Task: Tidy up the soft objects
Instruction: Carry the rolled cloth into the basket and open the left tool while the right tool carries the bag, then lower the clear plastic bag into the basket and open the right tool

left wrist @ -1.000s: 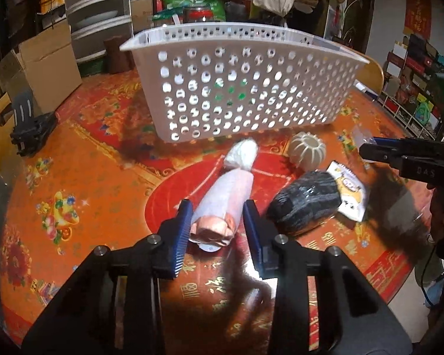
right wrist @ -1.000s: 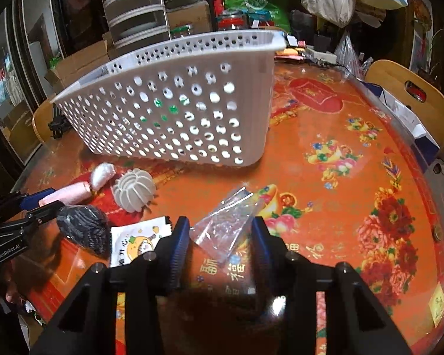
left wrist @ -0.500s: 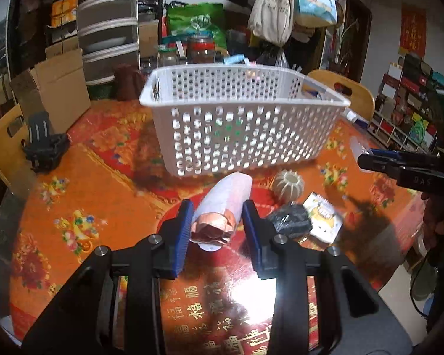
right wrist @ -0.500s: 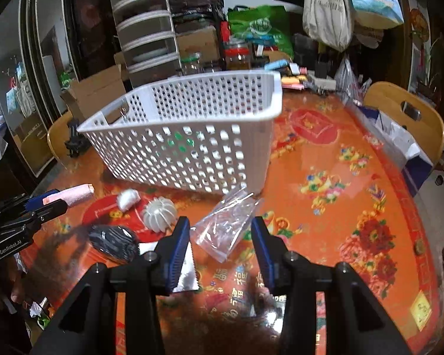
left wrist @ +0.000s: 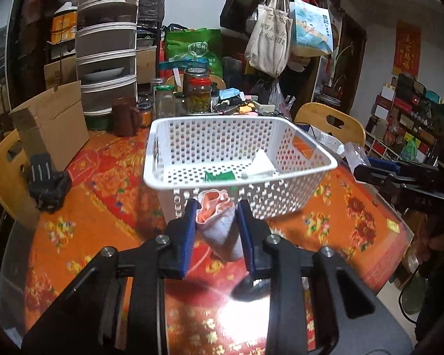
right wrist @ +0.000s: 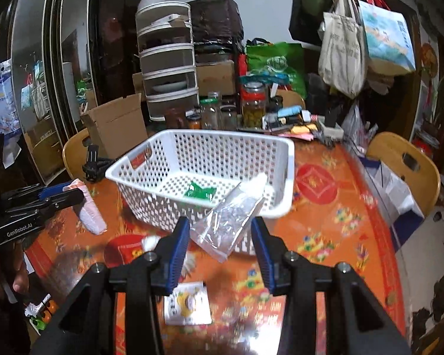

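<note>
My left gripper (left wrist: 216,211) is shut on a rolled pink and white cloth (left wrist: 219,224) and holds it in the air just in front of the white perforated basket (left wrist: 299,142). The cloth also shows in the right wrist view (right wrist: 88,210). My right gripper (right wrist: 220,230) is shut on a clear plastic bag (right wrist: 228,222), raised near the basket's front wall (right wrist: 287,177). A green packet (left wrist: 219,175) and a white item (left wrist: 262,164) lie inside the basket.
A white packet with an orange print (right wrist: 188,303) and a white fluffy ball (right wrist: 151,241) lie on the red-orange tablecloth. Jars (left wrist: 197,91), a cardboard box (left wrist: 54,124), a black clamp (left wrist: 46,182) and wooden chairs (right wrist: 405,162) ring the table.
Both grippers have risen off the table with their loads and now look down into the basket. The cloth roll hangs downward from the left gripper.
</note>
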A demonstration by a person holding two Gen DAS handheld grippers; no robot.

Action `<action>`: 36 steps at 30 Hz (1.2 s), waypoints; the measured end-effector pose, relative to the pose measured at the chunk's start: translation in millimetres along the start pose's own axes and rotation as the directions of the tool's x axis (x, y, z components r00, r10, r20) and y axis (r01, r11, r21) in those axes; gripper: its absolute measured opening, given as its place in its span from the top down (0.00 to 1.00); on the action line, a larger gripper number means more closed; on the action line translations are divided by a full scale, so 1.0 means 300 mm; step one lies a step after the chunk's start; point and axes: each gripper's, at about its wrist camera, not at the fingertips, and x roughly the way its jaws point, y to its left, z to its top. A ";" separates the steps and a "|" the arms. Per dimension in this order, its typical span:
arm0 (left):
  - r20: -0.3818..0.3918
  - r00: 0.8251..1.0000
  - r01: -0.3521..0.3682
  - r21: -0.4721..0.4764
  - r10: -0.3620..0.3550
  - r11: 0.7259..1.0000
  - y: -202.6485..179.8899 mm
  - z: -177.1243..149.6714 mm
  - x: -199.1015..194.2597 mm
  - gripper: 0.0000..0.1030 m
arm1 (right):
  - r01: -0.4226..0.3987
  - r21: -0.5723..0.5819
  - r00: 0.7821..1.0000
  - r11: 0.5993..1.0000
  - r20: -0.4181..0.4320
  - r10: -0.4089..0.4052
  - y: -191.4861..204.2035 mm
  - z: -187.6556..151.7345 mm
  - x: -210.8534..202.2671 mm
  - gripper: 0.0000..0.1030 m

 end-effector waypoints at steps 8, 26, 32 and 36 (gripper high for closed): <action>-0.020 0.999 0.037 -0.026 -0.037 0.999 0.010 0.170 0.093 0.77 | -0.014 -0.022 1.000 1.000 -0.020 0.014 0.011 0.138 0.089 0.59; -0.261 0.963 -0.079 -0.047 0.064 0.996 0.029 0.338 0.612 0.77 | 0.028 -0.017 0.972 0.999 -0.233 -0.031 -0.047 0.210 0.479 0.59; -0.272 0.959 -0.093 -0.048 0.077 0.995 0.047 0.305 0.674 0.77 | 0.047 -0.026 0.964 0.999 -0.262 -0.052 -0.055 0.193 0.525 0.59; -0.266 0.961 -0.094 -0.041 0.080 0.995 0.046 0.303 0.673 0.76 | 0.045 -0.019 0.962 0.999 -0.268 -0.049 -0.062 0.192 0.542 0.59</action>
